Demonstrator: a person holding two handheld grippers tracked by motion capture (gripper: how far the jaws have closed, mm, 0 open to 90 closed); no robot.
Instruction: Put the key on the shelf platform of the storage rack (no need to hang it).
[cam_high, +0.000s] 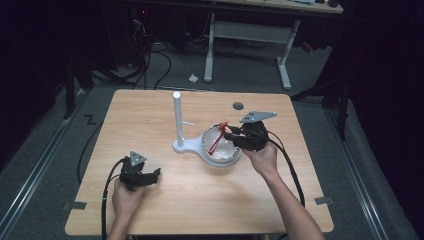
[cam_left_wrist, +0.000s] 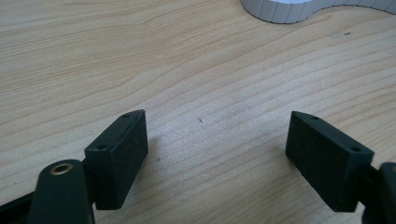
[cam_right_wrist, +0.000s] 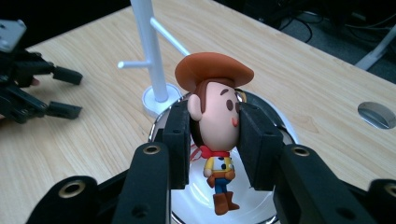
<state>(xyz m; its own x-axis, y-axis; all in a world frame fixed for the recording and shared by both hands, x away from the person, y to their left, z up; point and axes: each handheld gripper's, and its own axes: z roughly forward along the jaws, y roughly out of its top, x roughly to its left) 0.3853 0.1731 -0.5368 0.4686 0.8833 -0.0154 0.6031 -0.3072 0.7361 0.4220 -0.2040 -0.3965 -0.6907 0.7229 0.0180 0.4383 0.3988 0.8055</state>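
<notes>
The right gripper (cam_right_wrist: 212, 140) has its jaws clamped on the head of a little cowboy figure (cam_right_wrist: 215, 116), holding it up over a shiny bowl (cam_right_wrist: 285, 133). From the right gripper view the pads (cam_right_wrist: 180, 140) squeeze the head at both cheeks while the body and boots dangle free above the inside of the bowl. In the high view the right gripper (cam_high: 235, 134) sits at the bowl's (cam_high: 220, 159) right rim, and a red cord (cam_high: 216, 142) runs down into the bowl from the figure.

Right behind the bowl is a white stand (cam_high: 178, 120) with thin side pegs, so the job looks like hanging the toy on a peg by that cord.

The left gripper (cam_high: 150, 176) is parked well off to the near left on the table (cam_high: 150, 115), jaws spread wide with nothing between them; the left gripper view shows bare wood between its pads (cam_left_wrist: 119, 156).

What could go sideways:
- The head is round and smooth, and the grip is on the cheeks only. A quick swing could let it pivot or squirt out and drop back into the bowl.
- The cord hangs loose below, so it may not meet a peg without the other gripper helping.
- The stand looks light; bumping a peg from the side could tip or shove it, since nothing holds its base.
</notes>
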